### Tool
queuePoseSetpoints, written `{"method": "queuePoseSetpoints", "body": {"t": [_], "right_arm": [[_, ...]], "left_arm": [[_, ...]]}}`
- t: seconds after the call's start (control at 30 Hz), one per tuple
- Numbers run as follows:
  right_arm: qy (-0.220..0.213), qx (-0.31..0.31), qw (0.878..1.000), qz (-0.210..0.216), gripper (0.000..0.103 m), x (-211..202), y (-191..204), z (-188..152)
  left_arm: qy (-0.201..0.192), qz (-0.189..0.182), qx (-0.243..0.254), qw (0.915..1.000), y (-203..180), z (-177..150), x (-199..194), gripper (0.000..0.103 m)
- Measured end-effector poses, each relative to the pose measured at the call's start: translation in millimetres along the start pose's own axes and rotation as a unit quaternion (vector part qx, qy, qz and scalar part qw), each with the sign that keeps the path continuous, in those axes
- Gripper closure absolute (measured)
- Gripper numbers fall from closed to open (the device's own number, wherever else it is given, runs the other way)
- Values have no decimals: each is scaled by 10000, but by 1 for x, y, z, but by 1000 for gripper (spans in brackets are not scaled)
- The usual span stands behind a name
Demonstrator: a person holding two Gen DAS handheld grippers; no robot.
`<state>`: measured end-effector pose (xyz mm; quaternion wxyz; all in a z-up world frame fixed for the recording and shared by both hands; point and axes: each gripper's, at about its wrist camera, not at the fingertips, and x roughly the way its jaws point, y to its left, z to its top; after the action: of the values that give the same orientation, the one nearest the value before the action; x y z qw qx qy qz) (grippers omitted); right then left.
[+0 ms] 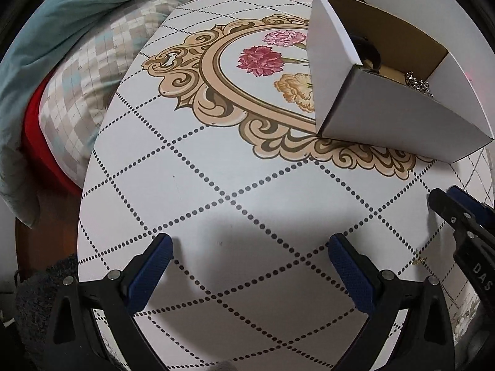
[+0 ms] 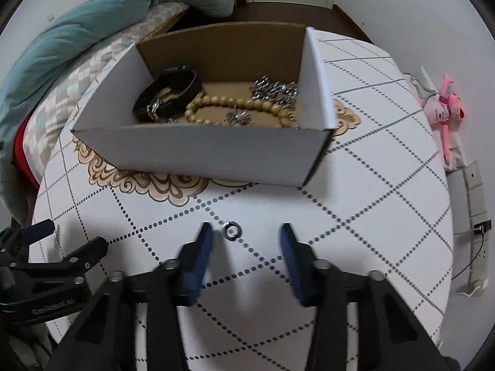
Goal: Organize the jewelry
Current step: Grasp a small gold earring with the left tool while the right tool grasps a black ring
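While both grippers point steeply down at the table (image 2: pixel 386 191), I see a small silver ring (image 2: pixel 230 232) lying flat on the dotted-diamond tabletop, just ahead of the right gripper (image 2: pixel 247 235) and closer to its left pad than its right. Right jaws are partly open, pads clear of the ring, nothing clamped.

Left gripper (image 1: pixel 249 249) is spread wide over bare tabletop, nothing between its blue pads. In its view I catch a tiny gold-coloured piece (image 1: pixel 419 259) on the table at the right, near the right gripper's fingers; too small to say what it is.

The white cardboard box (image 2: pixel 201 151) sits open on the floral medallion, beyond the ring. Inside I see a black leather bracelet (image 2: pixel 168 92) at the left, a wooden bead bracelet (image 2: pixel 241 105) in the middle, silver chain pieces (image 2: pixel 273 89) at the right.

A teal blanket (image 2: pixel 92 24) is on the bed beyond the table, a pink plush toy (image 2: pixel 445 108) by the wall.
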<state>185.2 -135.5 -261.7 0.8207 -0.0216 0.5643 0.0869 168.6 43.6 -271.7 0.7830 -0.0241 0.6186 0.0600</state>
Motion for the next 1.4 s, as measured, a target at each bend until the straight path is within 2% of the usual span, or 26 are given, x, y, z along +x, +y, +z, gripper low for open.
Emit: {"method": "queuePoseSetpoints", "body": {"t": [0.07, 0.1, 0.23, 0.37, 0.5, 0.63, 0.77, 0.8, 0.87, 0.97, 1.03, 1.07, 1.1, 1.4], "right_arm": [[-55, -79, 9999, -94, 77, 0, 5, -2], [-83, -124, 9998, -144, 90, 0, 7, -2], [-123, -63, 9999, -25, 90, -4, 6, -8], [-203, 251, 9995, 54, 90, -22, -14, -17], [-196, 687, 9974, 14, 90, -39, -46, -39], [-151, 1044, 9944, -89, 90, -47, -75, -61], [-90, 1264, 9918, -170, 90, -50, -94, -76], [-87, 1297, 9913, -179, 90, -50, -96, -79], [-70, 1323, 9910, -171, 90, -49, -99, -81], [-94, 1329, 9910, -157, 90, -49, -98, -82], [-115, 1311, 9912, -161, 90, -49, -97, -80], [-119, 1300, 9913, -161, 90, -49, -96, -79], [-119, 1297, 9914, -155, 90, -49, -95, -78], [-203, 1311, 9911, -43, 90, -56, -91, -74]], "left_arm": [[-15, 6, 3, 10000, 0, 0, 0, 0], [-23, 12, -5, 10000, 0, -1, 0, 0], [-64, 17, 8, 10000, -4, -2, -4, 1], [-272, -251, 122, 9992, -19, -13, -24, 1], [-316, -602, 317, 9972, -50, -26, -34, 1], [-364, -736, 584, 9949, -82, -39, -34, 2], [-499, -665, 860, 9928, -108, -45, -34, 25], [-518, -624, 914, 9925, -112, -46, -33, 36], [-594, -543, 1005, 9917, -116, -48, -32, 50], [-723, -591, 1107, 9895, -119, -45, -31, 77], [-754, -599, 1174, 9884, -121, -43, -30, 84], [-764, -630, 1188, 9880, -121, -42, -30, 93], [-767, -645, 1190, 9878, -121, -40, -29, 97], [-762, -923, 1036, 9874, -111, -38, -45, 97]]}}
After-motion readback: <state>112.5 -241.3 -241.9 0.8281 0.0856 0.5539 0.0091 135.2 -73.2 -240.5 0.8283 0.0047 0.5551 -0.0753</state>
